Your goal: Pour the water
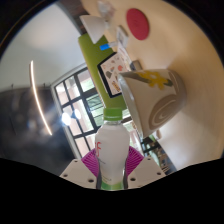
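Note:
My gripper (112,168) is shut on a clear plastic bottle (112,148) with a green cap (113,115) and a green band near its base. The magenta pads (92,160) press on both sides of the bottle's body. The whole view is rolled strongly to one side. Beyond the cap, up and to the right, is a cream cup (156,97) with a yellow mark at its rim, standing on a pale table surface (190,120). The bottle's cap points towards the cup's side and stays short of it.
A dark-framed window (80,95) with bright light is behind the bottle. Above the cup are a green box-like object (95,60), papers or cards (112,72) and a red round object (138,22).

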Tool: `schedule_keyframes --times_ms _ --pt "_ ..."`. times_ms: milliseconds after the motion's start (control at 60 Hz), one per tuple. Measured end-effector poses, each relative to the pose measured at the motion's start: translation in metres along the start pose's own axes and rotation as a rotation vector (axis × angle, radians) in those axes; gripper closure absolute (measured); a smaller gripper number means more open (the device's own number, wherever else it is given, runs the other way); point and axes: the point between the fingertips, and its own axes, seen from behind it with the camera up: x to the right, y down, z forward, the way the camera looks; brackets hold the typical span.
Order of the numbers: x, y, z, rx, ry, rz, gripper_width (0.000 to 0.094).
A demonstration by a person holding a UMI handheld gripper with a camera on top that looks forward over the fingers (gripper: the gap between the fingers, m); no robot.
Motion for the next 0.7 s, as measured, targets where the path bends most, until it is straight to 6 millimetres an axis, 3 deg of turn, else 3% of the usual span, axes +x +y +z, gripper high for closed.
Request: schedule_keyframes --times_ms 100,117,133,233,250,283,367,400,417,433,450,583,633,700 --pt "-0.005 -0.008 -0.003 -0.028 -0.043 0.222 0.0639" --pt "-0.009 0.001 -0.014 -0.025 -0.041 0.240 0.0639" --pt "-0.007 -0.002 -0.008 -0.025 -0.036 0.248 0.0639" --pt "-0.006 -0.001 -0.022 -0.014 -0.029 0.290 0.0638" --pt "-0.007 -0.007 -0.012 -0.013 -0.027 0.298 0.0639" --pt "-0.008 -0.006 -0.015 -0.016 -0.031 0.311 0.0642" --pt "-0.009 0.008 -0.027 -0.037 -0.016 0.304 0.0639" --pt "-0.009 0.004 -0.006 -0.053 -0.012 0.280 0.0641" --pt "-0.010 0.011 -0.014 -0.066 -0.017 0.263 0.0641" --pt "-0.013 0.009 -0.003 -0.078 -0.017 0.243 0.0640" --pt "-0.015 0.017 -0.012 -0.095 -0.025 0.215 0.0641" --pt "-0.068 0.053 -0.028 -0.221 -0.132 -0.181 0.0640" --pt "-0.100 0.050 -0.028 -0.213 -0.179 -0.388 0.0641" --pt "-0.145 0.026 -0.035 -0.134 -0.239 -0.690 0.0641"
